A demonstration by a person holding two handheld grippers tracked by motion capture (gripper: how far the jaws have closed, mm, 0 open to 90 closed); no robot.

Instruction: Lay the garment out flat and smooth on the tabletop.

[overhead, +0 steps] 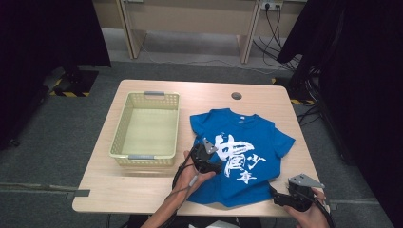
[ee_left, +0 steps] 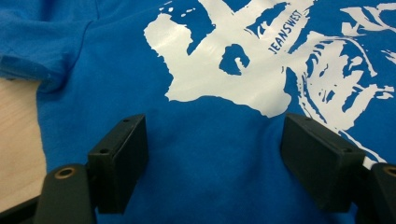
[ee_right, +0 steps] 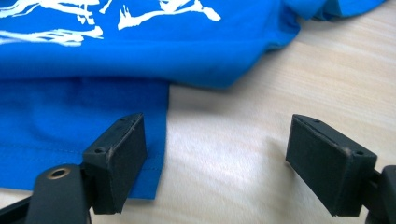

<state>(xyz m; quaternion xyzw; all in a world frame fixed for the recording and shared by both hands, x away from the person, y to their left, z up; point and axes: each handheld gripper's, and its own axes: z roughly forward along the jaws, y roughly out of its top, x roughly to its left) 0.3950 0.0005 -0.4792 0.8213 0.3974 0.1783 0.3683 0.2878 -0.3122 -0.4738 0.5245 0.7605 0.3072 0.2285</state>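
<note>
We see a light wooden table with a round cable hole near its far edge. On its right half lies a bright blue cotton T-shirt with a large white brush-style print, spread front side up, collar toward the far edge, one sleeve reaching toward the table's right edge and its hem close to the near edge. Just left of it stands a pale yellow-green plastic basket with perforated walls and grey handles, apart from the shirt.

Our left gripper rests over the shirt's left part, beside the print; in the left gripper view its black fingers stand apart with plain blue cloth and the lower edge of the white print between them, grasping nothing.

Our right gripper sits at the near right corner of the table, by the shirt's hem corner. In the right gripper view its fingers are also spread wide and released: one lies over the stitched hem edge, the other over bare wood.
</note>
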